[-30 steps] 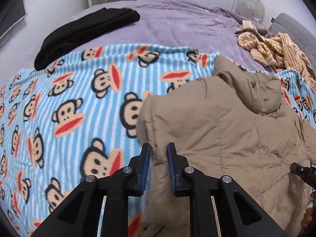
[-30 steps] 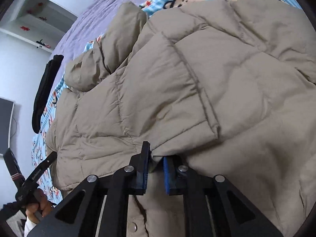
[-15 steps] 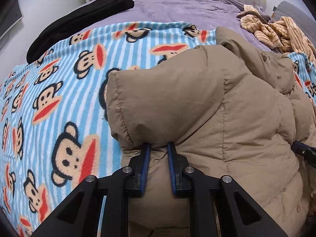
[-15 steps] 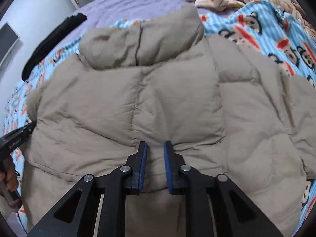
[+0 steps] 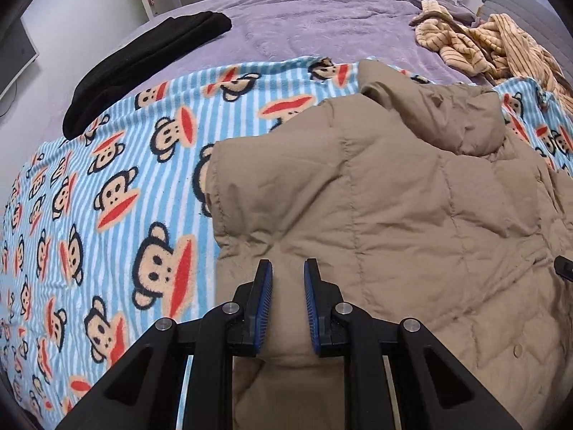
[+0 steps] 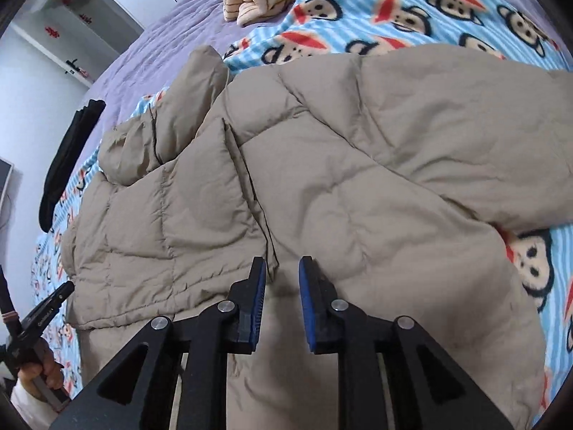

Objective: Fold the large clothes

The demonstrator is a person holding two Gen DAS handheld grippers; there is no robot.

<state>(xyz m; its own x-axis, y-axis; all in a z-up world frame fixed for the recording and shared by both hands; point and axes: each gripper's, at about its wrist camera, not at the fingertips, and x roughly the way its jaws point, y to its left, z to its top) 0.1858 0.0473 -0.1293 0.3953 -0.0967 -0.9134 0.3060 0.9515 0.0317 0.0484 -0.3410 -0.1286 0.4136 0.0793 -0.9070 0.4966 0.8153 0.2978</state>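
A tan puffer jacket (image 5: pixel 394 208) lies on the blue striped monkey-print blanket (image 5: pixel 107 186), its left side folded over the body. It also shows in the right wrist view (image 6: pixel 358 165), with a sleeve stretched to the right. My left gripper (image 5: pixel 287 276) is open, just above the jacket's near left edge, holding nothing. My right gripper (image 6: pixel 282 272) is open over the jacket's near middle, beside the folded panel's edge, holding nothing. The left gripper shows at the lower left of the right wrist view (image 6: pixel 53 301).
A black folded garment (image 5: pixel 143 64) lies at the far left on the purple bed cover (image 5: pixel 322 25). A striped beige garment (image 5: pixel 483 46) is heaped at the far right. A door and white wall stand behind the bed.
Both grippers held the jacket fabric while folding it over, then opened and let go. The jacket's left side now lies flat on the body. Both grippers have drawn back slightly.
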